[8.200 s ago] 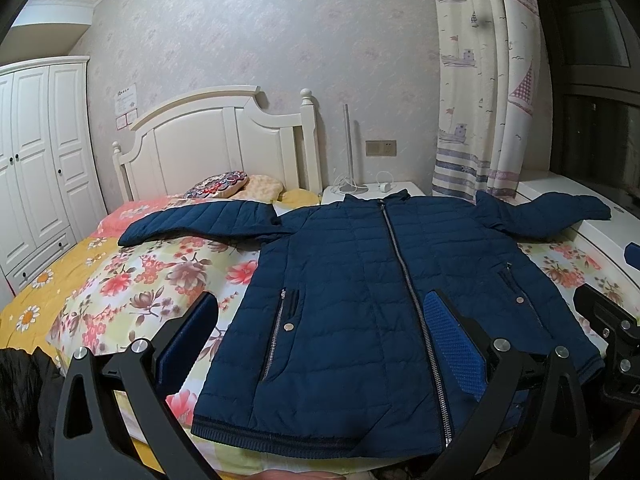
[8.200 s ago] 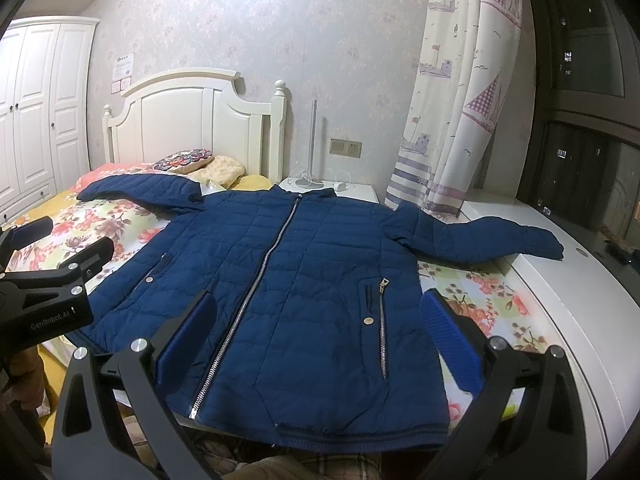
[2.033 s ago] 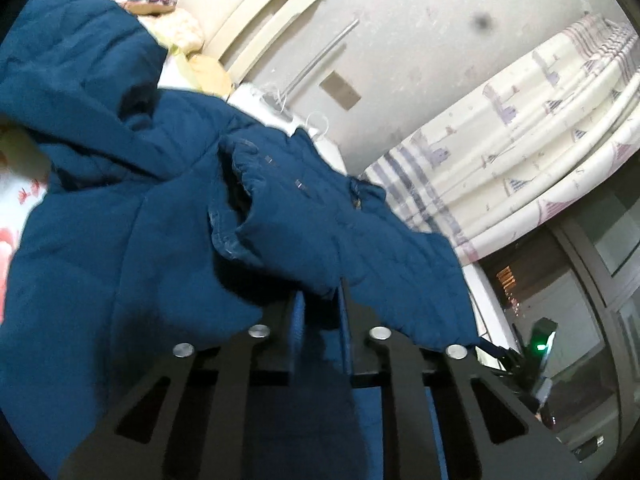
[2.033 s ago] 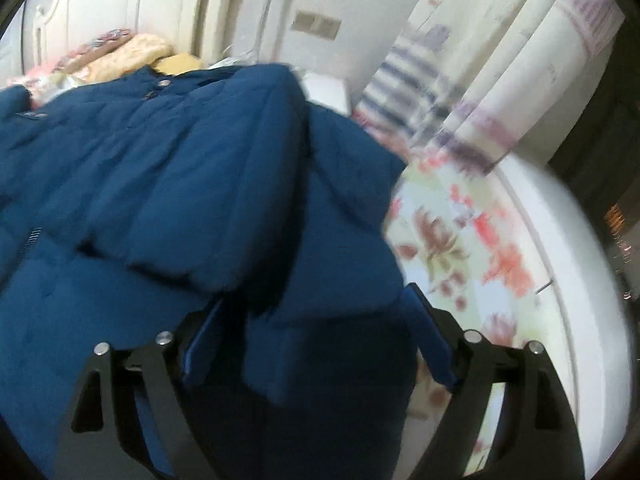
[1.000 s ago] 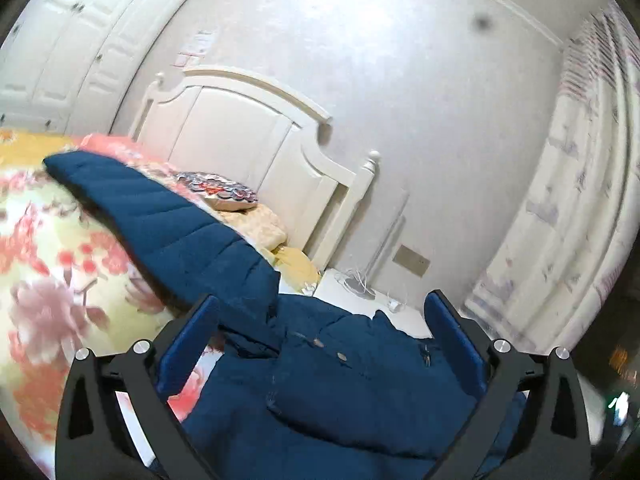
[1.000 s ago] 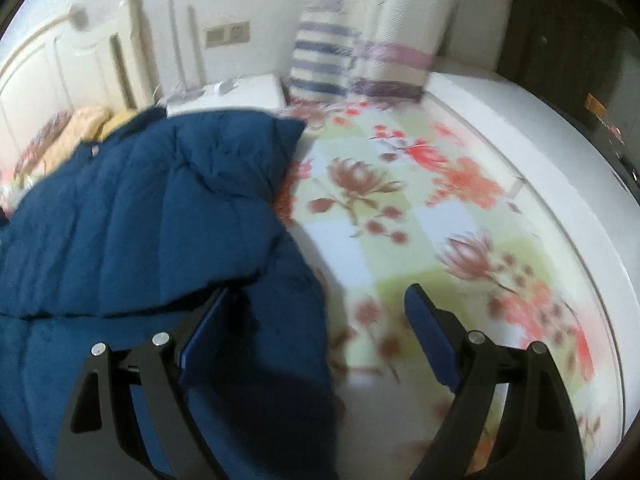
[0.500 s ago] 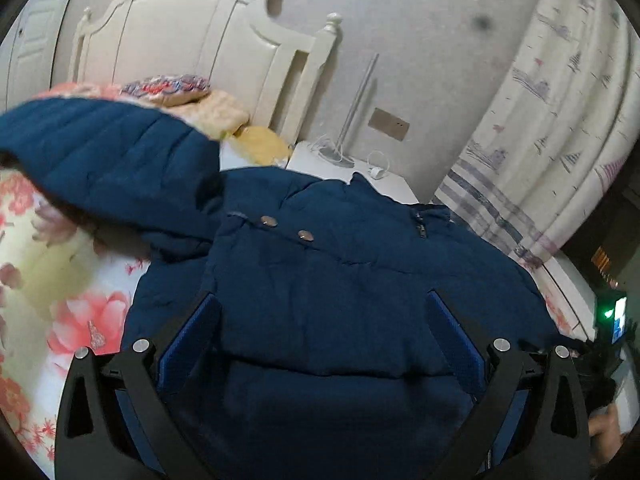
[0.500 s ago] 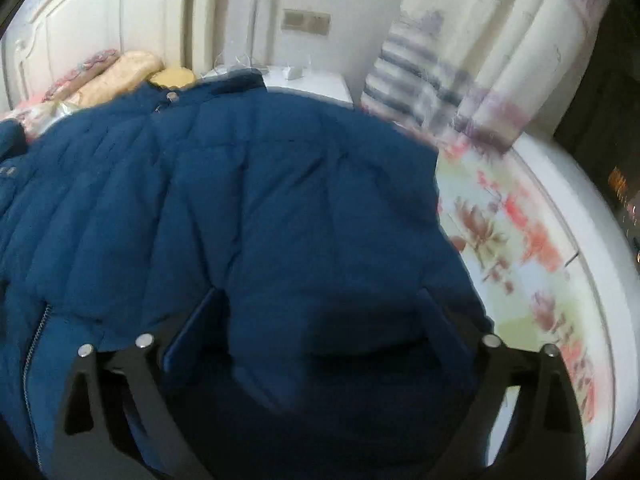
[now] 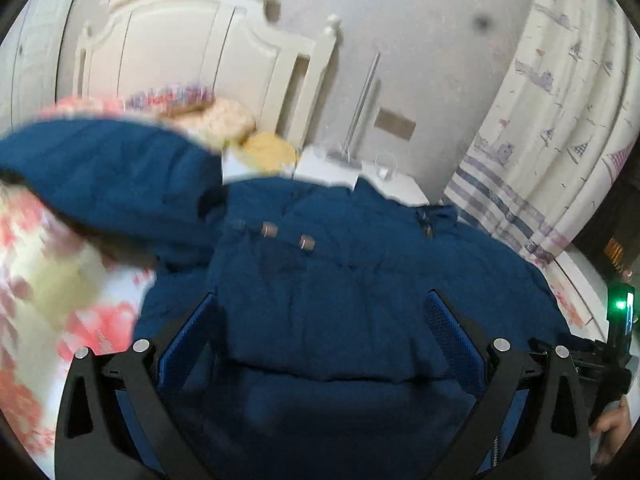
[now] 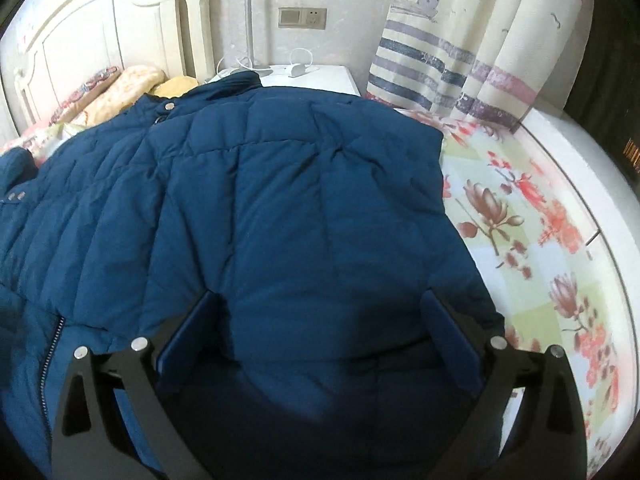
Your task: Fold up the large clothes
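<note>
A navy quilted jacket (image 9: 340, 280) lies on the flowered bed sheet (image 10: 540, 240). Its right side is folded inward over the front, and in the right wrist view the folded panel (image 10: 300, 200) ends near the zipper (image 10: 52, 344). One sleeve (image 9: 112, 184) stretches out to the left in the left wrist view. My left gripper (image 9: 320, 300) hovers open over the collar area with snap buttons (image 9: 288, 236). My right gripper (image 10: 320, 300) stands wide open over the folded panel, its pads clear of the fabric. Nothing is held.
A white headboard (image 9: 180, 60) and pillows (image 9: 224, 120) are at the far end. A white nightstand (image 10: 312, 76) with cables stands beside a striped curtain (image 10: 460, 60). A white ledge (image 10: 580, 168) runs along the bed's right side. A hand (image 9: 612, 428) shows at the left view's right edge.
Both views swung onto the jacket. The left gripper came from the outstretched sleeve to over the collar. The right gripper moved from the jacket's edge onto the folded panel and opened wider.
</note>
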Demonstrator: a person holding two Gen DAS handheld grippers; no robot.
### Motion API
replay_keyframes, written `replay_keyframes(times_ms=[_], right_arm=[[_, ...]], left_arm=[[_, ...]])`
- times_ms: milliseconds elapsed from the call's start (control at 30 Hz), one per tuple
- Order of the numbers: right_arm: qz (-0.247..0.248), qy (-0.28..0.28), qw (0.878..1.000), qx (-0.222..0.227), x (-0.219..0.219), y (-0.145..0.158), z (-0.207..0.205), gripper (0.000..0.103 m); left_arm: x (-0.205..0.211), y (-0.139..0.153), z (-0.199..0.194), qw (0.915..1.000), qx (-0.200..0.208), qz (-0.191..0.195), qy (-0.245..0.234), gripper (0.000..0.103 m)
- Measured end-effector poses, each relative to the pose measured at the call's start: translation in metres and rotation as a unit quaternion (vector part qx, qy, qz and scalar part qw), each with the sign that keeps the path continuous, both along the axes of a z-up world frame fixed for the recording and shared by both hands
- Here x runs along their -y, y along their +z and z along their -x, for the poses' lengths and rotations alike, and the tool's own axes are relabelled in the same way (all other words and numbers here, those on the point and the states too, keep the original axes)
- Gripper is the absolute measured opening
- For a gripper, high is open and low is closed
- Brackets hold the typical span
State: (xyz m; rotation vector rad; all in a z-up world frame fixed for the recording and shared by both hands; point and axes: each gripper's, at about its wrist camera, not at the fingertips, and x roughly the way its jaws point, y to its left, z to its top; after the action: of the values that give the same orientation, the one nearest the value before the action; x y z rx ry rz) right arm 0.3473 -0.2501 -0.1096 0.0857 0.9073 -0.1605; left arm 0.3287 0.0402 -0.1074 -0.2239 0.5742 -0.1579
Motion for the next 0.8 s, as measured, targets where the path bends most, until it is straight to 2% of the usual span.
replay_keyframes(times_ms=[67, 100, 167, 267, 300, 333, 400, 467, 533, 600, 633, 667, 700, 733, 800], right_arm=[[-0.007, 0.001, 1.0, 0.001, 0.002, 0.0, 0.001, 0.101], [-0.01, 0.001, 1.0, 0.002, 0.003, 0.0, 0.001, 0.101], [-0.015, 0.001, 1.0, 0.002, 0.004, 0.0, 0.001, 0.101], [-0.036, 0.007, 0.999, 0.006, 0.008, 0.001, 0.002, 0.101], [-0.048, 0.011, 0.999, 0.007, 0.01, 0.001, 0.002, 0.101], [-0.059, 0.014, 0.998, 0.008, 0.012, 0.001, 0.003, 0.101], [-0.076, 0.023, 0.997, 0.002, 0.018, 0.006, 0.003, 0.1], [-0.095, 0.031, 0.995, 0.019, 0.025, 0.024, -0.003, 0.086], [-0.095, 0.022, 0.994, 0.047, 0.032, 0.043, -0.019, 0.085], [-0.083, 0.017, 0.995, 0.049, 0.034, 0.051, -0.046, 0.084], [-0.082, 0.017, 0.996, 0.04, 0.033, 0.049, -0.065, 0.079], [-0.084, 0.014, 0.996, 0.031, 0.034, 0.045, -0.081, 0.065], [-0.087, 0.008, 0.996, 0.017, 0.034, 0.037, -0.098, 0.06], [-0.085, 0.004, 0.996, 0.005, 0.035, 0.03, -0.11, 0.058], [-0.066, -0.004, 0.998, -0.024, 0.031, 0.009, -0.132, 0.062]], left_arm=[[0.019, 0.019, -0.001, 0.998, 0.012, -0.062, -0.004, 0.098], [0.032, 0.025, -0.006, 0.995, 0.005, -0.1, -0.007, 0.098], [0.05, 0.02, -0.027, 0.9906, -0.035, -0.126, -0.04, 0.098], [0.054, -0.013, -0.049, 0.9868, -0.094, -0.121, -0.052, 0.098], [0.052, -0.031, -0.054, 0.9845, -0.116, -0.12, -0.054, 0.098], [0.053, -0.037, -0.057, 0.9813, -0.131, -0.128, -0.06, 0.098], [0.055, -0.033, -0.055, 0.9801, -0.12, -0.14, -0.072, 0.098], [0.054, -0.037, -0.059, 0.9783, -0.132, -0.141, -0.075, 0.098], [0.053, -0.036, -0.059, 0.9786, -0.131, -0.139, -0.076, 0.098], [0.053, -0.037, -0.059, 0.9781, -0.132, -0.142, -0.075, 0.098], [0.052, -0.038, -0.058, 0.9782, -0.132, -0.142, -0.076, 0.098], [0.051, -0.039, -0.058, 0.9784, -0.131, -0.14, -0.076, 0.098], [0.051, -0.039, -0.058, 0.9787, -0.131, -0.139, -0.076, 0.098], [0.052, -0.039, -0.058, 0.979, -0.13, -0.137, -0.077, 0.098], [0.052, -0.04, -0.057, 0.9795, -0.13, -0.133, -0.078, 0.098]])
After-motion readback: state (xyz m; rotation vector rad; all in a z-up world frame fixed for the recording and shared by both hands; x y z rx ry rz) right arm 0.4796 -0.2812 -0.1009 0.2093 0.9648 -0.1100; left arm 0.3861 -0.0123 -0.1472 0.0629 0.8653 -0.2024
